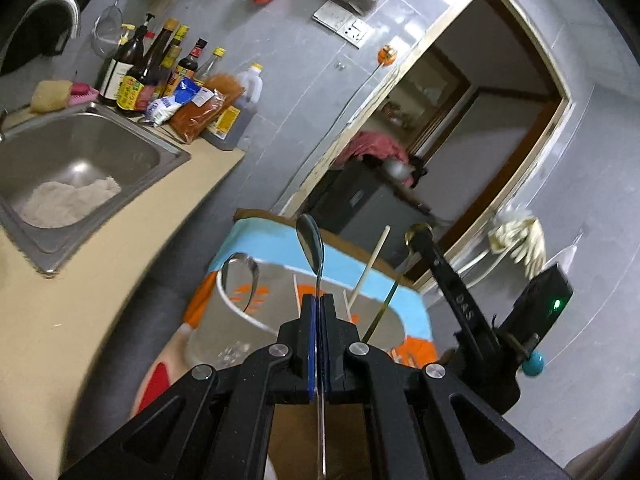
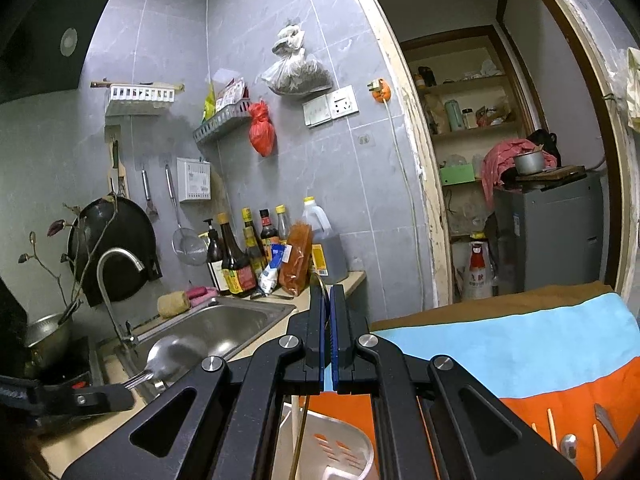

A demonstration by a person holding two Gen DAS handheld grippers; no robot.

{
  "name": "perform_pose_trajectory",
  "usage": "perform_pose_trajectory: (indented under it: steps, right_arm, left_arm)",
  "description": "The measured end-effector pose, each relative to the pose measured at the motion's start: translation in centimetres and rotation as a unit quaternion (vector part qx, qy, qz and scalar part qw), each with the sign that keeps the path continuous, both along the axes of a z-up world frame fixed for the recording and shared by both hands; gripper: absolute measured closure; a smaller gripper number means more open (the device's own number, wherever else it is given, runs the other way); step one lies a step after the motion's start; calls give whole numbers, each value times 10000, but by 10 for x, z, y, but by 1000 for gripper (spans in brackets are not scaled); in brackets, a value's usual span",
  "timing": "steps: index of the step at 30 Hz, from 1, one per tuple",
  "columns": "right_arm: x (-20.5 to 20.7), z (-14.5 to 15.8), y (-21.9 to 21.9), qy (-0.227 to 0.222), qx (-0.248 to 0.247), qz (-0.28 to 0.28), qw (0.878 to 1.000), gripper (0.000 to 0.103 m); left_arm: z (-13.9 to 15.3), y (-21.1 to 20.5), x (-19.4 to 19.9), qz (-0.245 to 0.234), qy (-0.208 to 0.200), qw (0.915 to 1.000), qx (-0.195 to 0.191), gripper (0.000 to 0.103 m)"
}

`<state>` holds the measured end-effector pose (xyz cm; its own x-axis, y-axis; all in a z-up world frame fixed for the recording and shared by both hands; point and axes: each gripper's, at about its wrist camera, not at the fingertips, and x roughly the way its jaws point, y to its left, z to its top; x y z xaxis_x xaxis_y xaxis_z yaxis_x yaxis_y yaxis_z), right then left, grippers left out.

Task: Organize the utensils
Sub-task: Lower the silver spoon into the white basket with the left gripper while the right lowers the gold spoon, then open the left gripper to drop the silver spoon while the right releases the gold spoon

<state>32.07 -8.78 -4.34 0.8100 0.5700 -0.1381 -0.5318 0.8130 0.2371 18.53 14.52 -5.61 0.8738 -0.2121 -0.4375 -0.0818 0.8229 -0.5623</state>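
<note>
My left gripper (image 1: 319,300) is shut on a steel spoon (image 1: 310,242), bowl up, above a silver utensil holder (image 1: 240,312) that holds another spoon (image 1: 244,268) and a chopstick (image 1: 370,264). My right gripper (image 1: 420,236) shows at the right of the left wrist view, shut on a thin gold utensil (image 1: 384,304). In the right wrist view my right gripper (image 2: 329,292) grips that gold utensil (image 2: 300,440), its handle hanging into the holder (image 2: 340,452). The left gripper's spoon (image 2: 172,356) shows at lower left there. More chopsticks (image 2: 552,426) and spoons (image 2: 568,446) lie on the orange and blue cloth (image 2: 520,360).
A steel sink (image 1: 80,160) with a cloth in it sits in the beige counter (image 1: 80,320). Sauce bottles (image 2: 240,260) and packets stand behind it. A faucet (image 2: 116,264), a wok and a strainer are near the wall. An open doorway (image 2: 500,160) leads to shelves and a grey cabinet.
</note>
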Motion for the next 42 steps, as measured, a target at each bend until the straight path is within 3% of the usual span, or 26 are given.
perform_pose_trajectory:
  steps: [10,23,29,38,42]
  right_arm:
    - [-2,7,2,-87,-114,-113,9998,100]
    - [6,6,4,66,-109,-9,9999,100]
    - [5,4,1,75,-85,57,9999,100]
    - [1,1,-2,-2,5,150,9999,100]
    - [-2,1,-3,44,4,191,9998,97]
  left_arm:
    - [10,-15,-1,-81,873,9951,468,101]
    - [24,-5,24,246,905,9949,379,100]
    - [19,-12,32,123,979,9929,672,100]
    - [12,-12,37,149,1088,9912,741,100]
    - [16,-13,35,171,1012,9917,779,94]
